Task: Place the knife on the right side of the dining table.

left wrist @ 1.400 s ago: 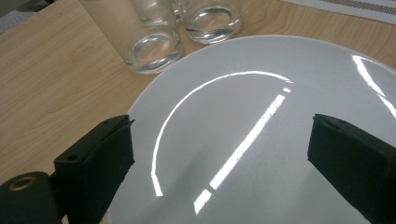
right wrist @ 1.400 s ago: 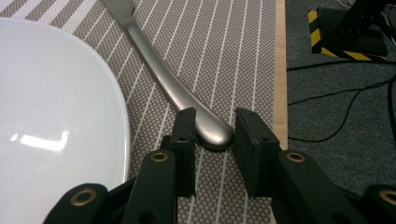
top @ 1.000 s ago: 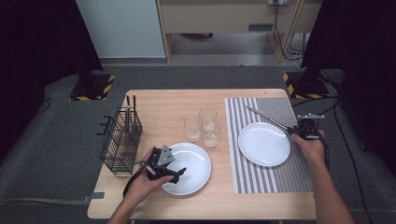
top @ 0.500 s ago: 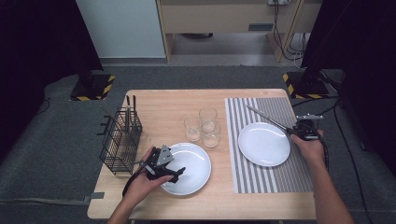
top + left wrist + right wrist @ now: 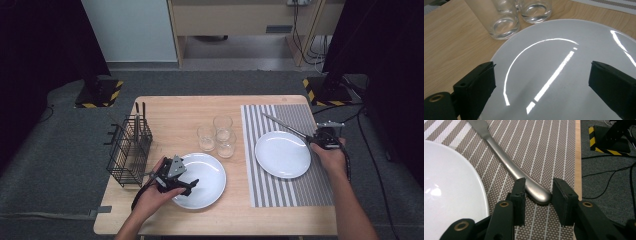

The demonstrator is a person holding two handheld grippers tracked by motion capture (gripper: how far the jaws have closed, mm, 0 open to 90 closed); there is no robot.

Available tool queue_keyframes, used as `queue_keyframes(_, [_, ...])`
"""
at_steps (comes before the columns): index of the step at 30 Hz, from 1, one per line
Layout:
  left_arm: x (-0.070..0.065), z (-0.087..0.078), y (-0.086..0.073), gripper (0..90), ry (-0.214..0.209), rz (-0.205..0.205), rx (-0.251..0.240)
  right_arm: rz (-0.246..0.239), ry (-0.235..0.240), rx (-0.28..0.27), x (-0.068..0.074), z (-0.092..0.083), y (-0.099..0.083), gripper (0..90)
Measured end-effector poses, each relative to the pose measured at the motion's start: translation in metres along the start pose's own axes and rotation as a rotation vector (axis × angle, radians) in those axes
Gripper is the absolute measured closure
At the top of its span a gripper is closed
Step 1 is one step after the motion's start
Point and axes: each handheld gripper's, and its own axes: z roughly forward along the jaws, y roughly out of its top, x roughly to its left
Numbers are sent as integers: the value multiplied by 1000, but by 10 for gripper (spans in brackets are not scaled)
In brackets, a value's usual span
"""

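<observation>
Now knife (image 5: 511,165) handle betw. right tongs (image 5: 538,192) (untouched)

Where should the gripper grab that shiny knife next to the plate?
Best at the rounded handle end of the knife, coming down from above with one jaw on each long side. It lies flat on the striped mat, and that end points at the right gripper, which already straddles it. The blade end lies farther off, and the white plate crowds one side.

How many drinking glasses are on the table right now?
3, clustered mid-table between the two plates: one at the back, one front left, one front right, beside the striped placemat. None looks hidden.
</observation>
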Motion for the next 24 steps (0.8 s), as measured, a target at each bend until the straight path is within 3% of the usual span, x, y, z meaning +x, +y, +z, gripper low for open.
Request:
queue_keyframes(16, [0, 2, -1, 64, 1, -3, 9, -5, -20, 1, -2, 13, 14, 606])
queue_keyframes(18, [-1, 3, -1, 64, -2, 2, 13, 26, -29, -1, -3, 13, 16, 622])
queue_keyframes(24, [0, 3, -1, 64, -3, 3, 9, 30, -25, -2, -5, 7, 15, 670])
